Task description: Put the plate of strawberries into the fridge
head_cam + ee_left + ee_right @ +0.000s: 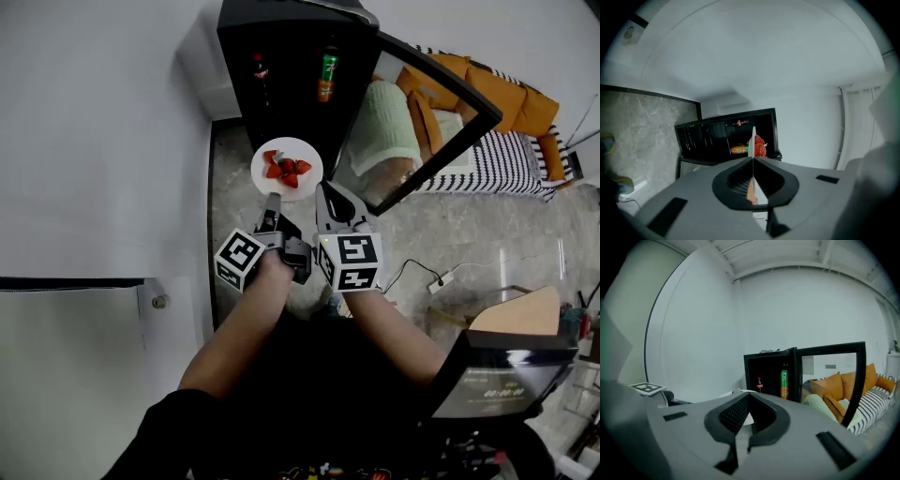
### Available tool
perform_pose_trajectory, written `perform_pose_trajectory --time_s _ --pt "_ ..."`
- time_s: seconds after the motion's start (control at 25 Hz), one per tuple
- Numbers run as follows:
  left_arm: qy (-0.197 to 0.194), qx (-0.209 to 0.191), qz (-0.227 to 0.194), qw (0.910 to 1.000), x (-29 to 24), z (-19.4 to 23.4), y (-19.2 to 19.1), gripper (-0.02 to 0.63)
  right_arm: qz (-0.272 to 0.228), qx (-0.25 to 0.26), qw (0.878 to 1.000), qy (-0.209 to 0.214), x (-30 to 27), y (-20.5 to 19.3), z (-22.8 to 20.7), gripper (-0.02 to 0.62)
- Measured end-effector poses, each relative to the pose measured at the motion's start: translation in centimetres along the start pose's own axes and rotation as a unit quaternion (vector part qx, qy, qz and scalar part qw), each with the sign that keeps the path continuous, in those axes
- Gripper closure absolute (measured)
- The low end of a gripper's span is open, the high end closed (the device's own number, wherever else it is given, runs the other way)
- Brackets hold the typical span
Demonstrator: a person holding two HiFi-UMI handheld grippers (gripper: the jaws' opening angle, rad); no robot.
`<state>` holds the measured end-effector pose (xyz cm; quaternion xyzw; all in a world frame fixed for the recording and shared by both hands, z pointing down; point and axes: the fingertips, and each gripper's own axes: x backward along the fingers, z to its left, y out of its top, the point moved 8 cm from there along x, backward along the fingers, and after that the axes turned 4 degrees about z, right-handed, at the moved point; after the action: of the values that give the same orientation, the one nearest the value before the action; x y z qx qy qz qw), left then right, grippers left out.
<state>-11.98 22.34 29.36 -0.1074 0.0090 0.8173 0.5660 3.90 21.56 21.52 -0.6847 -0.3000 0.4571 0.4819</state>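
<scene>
A white plate [302, 150] carrying several red strawberries [286, 170] hangs in front of the open black fridge [281, 66]. My left gripper [273, 198] is shut on the plate's near rim. The left gripper view shows the plate [752, 138] edge-on between the closed jaws of the left gripper [753, 157], with the strawberries [761, 146] beside it and the fridge [708, 136] beyond. My right gripper [325, 190] is shut and empty, just right of the plate. In the right gripper view that gripper [749, 394] points at the fridge [769, 371].
Inside the fridge stand a small dark bottle [258, 70] and a green bottle [327, 73]. Its glass door [427, 131] swings open to the right. An orange sofa [506, 98] stands beyond. A cable and power strip [441, 278] lie on the marble floor. The white wall [103, 141] is at left.
</scene>
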Motion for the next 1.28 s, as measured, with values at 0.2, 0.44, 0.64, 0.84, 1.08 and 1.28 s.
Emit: perform_pose_trajectory --time_s 0.2,0.44,0.64,0.84,1.08,1.28 --pt "0.007 0.001 0.0 1.0 -0.6 0.5 -0.4 0.597 0.002 0.0 1.0 0.003 -0.4 -0.3 -0.6 0.592" --pt "0.013 0.003 -0.004 0.9999 -1.0 0.9 -1.8 0.597 -0.004 -0.006 1.0 0.007 0.0 -0.9 -1.9 0.592" --pt "0.01 -0.001 -0.012 0.9999 -1.9 0.3 -3.1 0.597 -0.005 -0.003 1.0 0.016 0.4 -0.6 -3.5 0.592" --pt "0.007 -0.003 -0.025 0.9997 -2.9 -0.1 -5.1 0.597 -0.008 0.001 1.0 0.029 0.9 -0.7 -5.7 0.592" --pt "0.005 0.002 -0.045 0.999 -3.7 -0.3 -8.0 0.597 -0.007 0.011 0.999 0.044 1.7 -1.0 -8.6 0.591" --pt "0.009 0.002 -0.05 0.9987 -3.5 0.2 -9.7 0.597 -0.005 0.011 0.999 0.051 2.5 -2.0 -10.0 0.592"
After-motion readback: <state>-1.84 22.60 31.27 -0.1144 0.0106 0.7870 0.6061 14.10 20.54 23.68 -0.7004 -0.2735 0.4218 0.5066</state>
